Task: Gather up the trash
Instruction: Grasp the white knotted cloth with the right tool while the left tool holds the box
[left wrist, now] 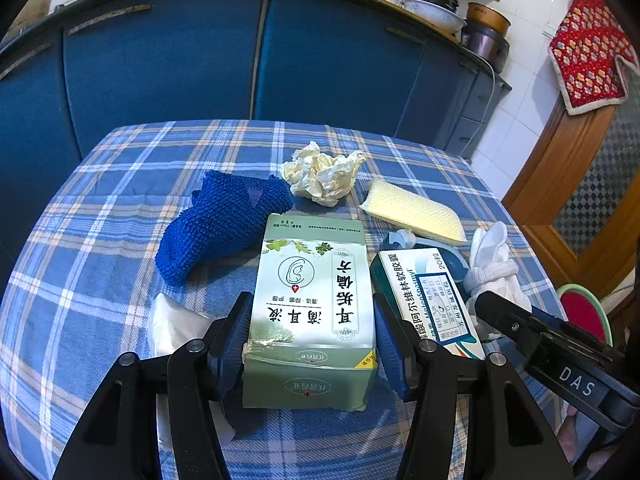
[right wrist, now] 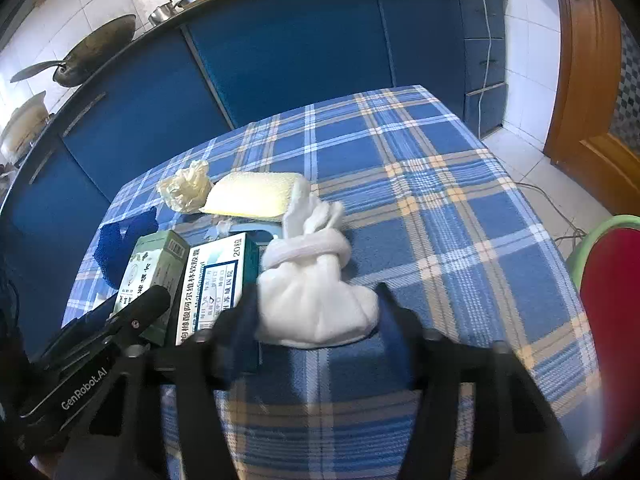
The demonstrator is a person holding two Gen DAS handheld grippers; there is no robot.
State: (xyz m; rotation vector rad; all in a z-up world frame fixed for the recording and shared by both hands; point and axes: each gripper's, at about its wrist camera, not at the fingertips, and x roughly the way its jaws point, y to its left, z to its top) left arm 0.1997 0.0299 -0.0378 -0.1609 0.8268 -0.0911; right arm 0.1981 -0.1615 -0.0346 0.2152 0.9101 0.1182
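On the blue plaid tablecloth lie a green medicine box, a white and teal medicine box, a crumpled cream paper ball, a yellow sponge, a blue knitted cloth and a knotted white cloth bundle. My left gripper is open, its fingers either side of the green box. My right gripper is open, its fingers either side of the white bundle. A white tissue lies under the left finger.
Blue cabinets stand behind the table with pans and bowls on the counter. A red stool with a green rim stands at the table's right edge. A wooden door is at the far right.
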